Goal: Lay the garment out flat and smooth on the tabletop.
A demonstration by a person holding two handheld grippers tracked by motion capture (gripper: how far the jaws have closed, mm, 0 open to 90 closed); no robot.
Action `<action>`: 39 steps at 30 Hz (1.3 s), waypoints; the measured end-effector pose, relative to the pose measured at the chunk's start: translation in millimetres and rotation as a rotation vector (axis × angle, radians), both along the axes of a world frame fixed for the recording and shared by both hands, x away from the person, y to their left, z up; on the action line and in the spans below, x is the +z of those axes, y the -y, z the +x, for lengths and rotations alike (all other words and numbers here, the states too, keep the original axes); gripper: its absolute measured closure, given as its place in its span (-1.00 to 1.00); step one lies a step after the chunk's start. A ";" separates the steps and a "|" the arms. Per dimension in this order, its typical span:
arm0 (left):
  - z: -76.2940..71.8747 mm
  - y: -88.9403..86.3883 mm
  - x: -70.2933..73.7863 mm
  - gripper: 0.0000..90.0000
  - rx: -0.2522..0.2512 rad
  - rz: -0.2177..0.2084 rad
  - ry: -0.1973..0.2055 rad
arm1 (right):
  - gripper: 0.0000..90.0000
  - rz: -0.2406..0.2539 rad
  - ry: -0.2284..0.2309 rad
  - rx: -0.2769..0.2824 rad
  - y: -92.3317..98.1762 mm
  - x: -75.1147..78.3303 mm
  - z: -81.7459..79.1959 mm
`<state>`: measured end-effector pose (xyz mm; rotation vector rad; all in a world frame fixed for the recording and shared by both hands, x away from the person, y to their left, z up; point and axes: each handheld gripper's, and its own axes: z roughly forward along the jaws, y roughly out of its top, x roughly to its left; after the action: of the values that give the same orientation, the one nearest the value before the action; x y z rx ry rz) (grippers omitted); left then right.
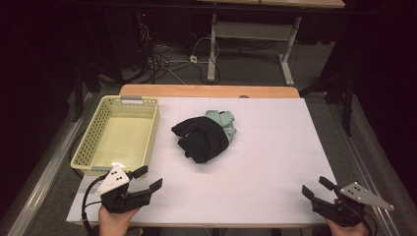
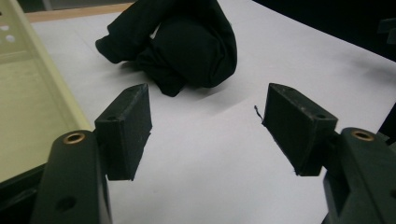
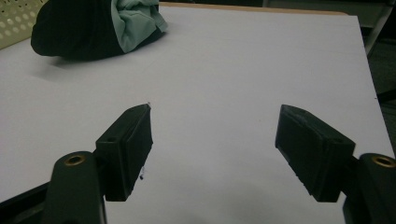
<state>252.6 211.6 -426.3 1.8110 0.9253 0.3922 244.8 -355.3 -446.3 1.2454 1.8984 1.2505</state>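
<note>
A crumpled black garment [image 1: 201, 138] lies mid-table, with a pale green cloth [image 1: 223, 121] bunched against its far right side. The left gripper view has the black garment [image 2: 182, 42] just beyond the jaws; the right gripper view has it [image 3: 74, 30] and the green cloth [image 3: 135, 21] at the top left. My left gripper [image 1: 150, 178] hovers near the front left edge, open and empty, pointing toward the clothes. My right gripper [image 1: 317, 187] sits at the front right corner, open, with nothing between its fingers. Bare white table shows between both pairs of jaws.
A pale yellow perforated plastic basket [image 1: 93, 140] stands at the left of the white table [image 1: 275, 147], close to my left gripper. Its wall [image 2: 42, 84] fills the left of the left gripper view. Cables and a desk frame [image 1: 212, 44] lie on the floor beyond.
</note>
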 end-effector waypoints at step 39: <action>97.3 96.5 -15.5 -0.17 -0.101 0.113 -0.101 | -0.18 -0.001 -0.048 0.169 -51.0 17.3 54.4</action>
<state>349.9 115.2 -441.7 1.9871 0.8919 0.2965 299.1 -304.3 -429.0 1.1433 2.0752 1.3151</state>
